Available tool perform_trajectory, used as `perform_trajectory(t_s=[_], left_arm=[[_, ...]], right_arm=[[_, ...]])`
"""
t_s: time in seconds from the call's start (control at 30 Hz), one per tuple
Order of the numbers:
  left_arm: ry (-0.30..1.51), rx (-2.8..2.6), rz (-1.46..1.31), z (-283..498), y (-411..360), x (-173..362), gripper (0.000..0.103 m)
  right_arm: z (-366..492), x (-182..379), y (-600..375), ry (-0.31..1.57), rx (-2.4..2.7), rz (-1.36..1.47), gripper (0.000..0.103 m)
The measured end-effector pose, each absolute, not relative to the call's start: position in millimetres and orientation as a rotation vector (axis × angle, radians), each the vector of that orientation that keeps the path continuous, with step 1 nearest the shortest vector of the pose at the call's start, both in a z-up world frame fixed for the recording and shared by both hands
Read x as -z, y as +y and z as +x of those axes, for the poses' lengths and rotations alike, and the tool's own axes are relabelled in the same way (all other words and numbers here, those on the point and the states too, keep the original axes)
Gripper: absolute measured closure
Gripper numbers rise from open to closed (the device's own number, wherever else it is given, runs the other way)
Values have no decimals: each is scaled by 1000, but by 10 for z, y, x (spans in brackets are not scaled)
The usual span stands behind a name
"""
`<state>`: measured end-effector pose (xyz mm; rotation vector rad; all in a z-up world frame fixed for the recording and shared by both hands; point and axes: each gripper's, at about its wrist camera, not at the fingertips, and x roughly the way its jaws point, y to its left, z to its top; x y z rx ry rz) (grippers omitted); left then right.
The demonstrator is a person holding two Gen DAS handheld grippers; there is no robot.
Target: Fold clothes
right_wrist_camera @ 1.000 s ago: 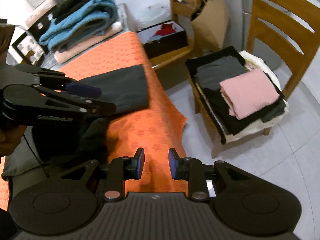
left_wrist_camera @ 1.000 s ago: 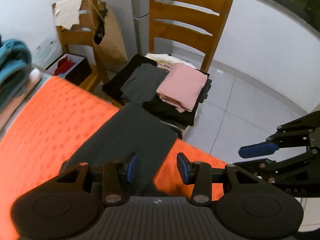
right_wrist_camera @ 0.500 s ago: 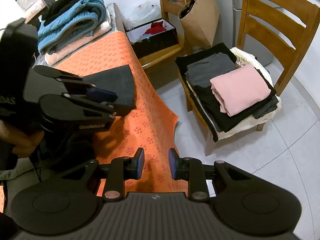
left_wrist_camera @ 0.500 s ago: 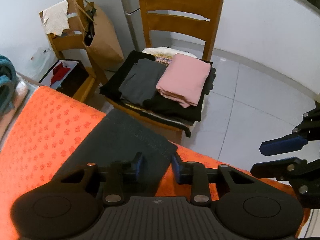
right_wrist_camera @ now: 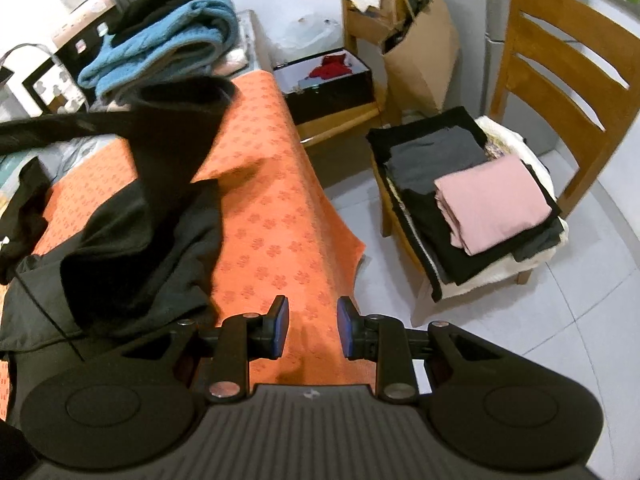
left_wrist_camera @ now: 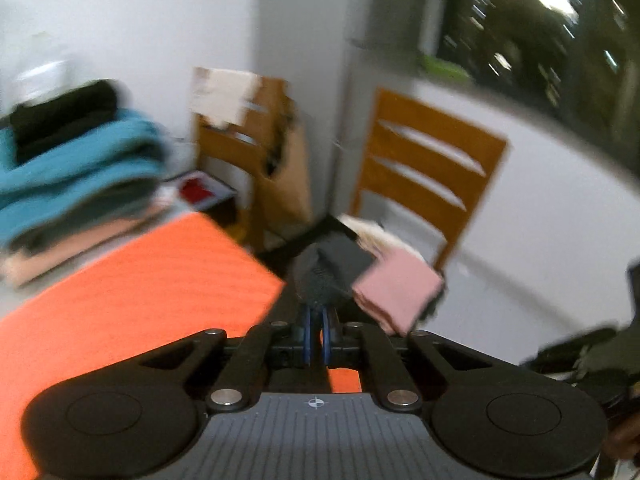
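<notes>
My left gripper (left_wrist_camera: 316, 334) has just closed, pinching dark cloth (left_wrist_camera: 328, 276) lifted above the orange mat (right_wrist_camera: 276, 216). My right gripper (right_wrist_camera: 313, 328), partly open, holds nothing, over the mat's edge.

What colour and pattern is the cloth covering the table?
Orange table cloth with a repeating darker flower print, clearest in the right wrist view.

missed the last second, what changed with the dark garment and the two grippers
The left gripper has just been closing its jaws and is now shut on the dark garment, lifting its end off the orange cloth, where it lay flat a second ago. The right gripper stayed put, jaws open and empty. The folded stack with the pink garment on the chair is unchanged.
</notes>
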<state>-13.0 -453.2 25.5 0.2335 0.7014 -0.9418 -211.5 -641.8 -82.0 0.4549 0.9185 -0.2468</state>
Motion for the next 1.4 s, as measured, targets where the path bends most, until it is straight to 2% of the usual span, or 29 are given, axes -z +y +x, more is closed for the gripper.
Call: perform_trajectory(t_s=[0.2, 0.53, 1.03, 1.07, 1.2, 1.4], left_arm=[[726, 748, 59, 26, -3599, -526, 95], [755, 413, -107, -149, -2235, -576, 95], [931, 137, -340, -460, -1117, 198, 93], [933, 128, -343, -479, -1083, 215, 92], [906, 107, -367, -560, -912, 229, 70], [910, 163, -328, -309, -887, 323, 65]], right_arm=[[-1932, 725, -6292, 922, 182, 404, 73], [-1584, 572, -6014, 941, 56, 302, 73], [-1207, 455, -5685, 1001, -92, 146, 73], [-1190, 446, -5671, 1005, -102, 134, 73], [-1108, 412, -5637, 1018, -140, 90, 72], [-905, 329, -5606, 1025, -230, -6, 70]])
